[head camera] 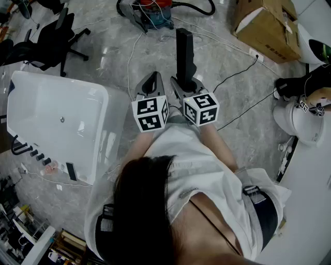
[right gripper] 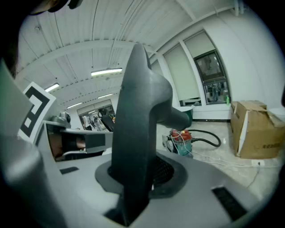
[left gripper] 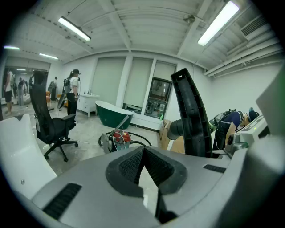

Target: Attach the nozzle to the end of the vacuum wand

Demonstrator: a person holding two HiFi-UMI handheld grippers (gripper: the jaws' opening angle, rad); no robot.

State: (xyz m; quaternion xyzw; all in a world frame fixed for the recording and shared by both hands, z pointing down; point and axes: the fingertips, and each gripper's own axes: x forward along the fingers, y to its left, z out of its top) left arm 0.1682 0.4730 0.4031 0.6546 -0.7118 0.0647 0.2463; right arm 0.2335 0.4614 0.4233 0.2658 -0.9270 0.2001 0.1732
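Note:
A black vacuum nozzle [head camera: 184, 52] stands upright between the jaws of my right gripper [head camera: 187, 87], which is shut on its lower end. In the right gripper view the nozzle [right gripper: 138, 129] fills the middle, its tube stub pointing right. My left gripper [head camera: 150, 88] is held beside it on the left, shut with nothing in it [left gripper: 143, 167]. From the left gripper view the nozzle [left gripper: 191, 116] rises at the right. A red and teal vacuum cleaner [head camera: 150, 13] with a black hose [head camera: 199, 9] sits on the floor ahead. I see no wand.
A white tub [head camera: 57, 129] lies on the floor at the left, with a black office chair [head camera: 51, 41] beyond it. A cardboard box [head camera: 266, 26] stands at the far right. Cables [head camera: 243, 67] cross the floor. White equipment [head camera: 305, 119] stands at the right edge.

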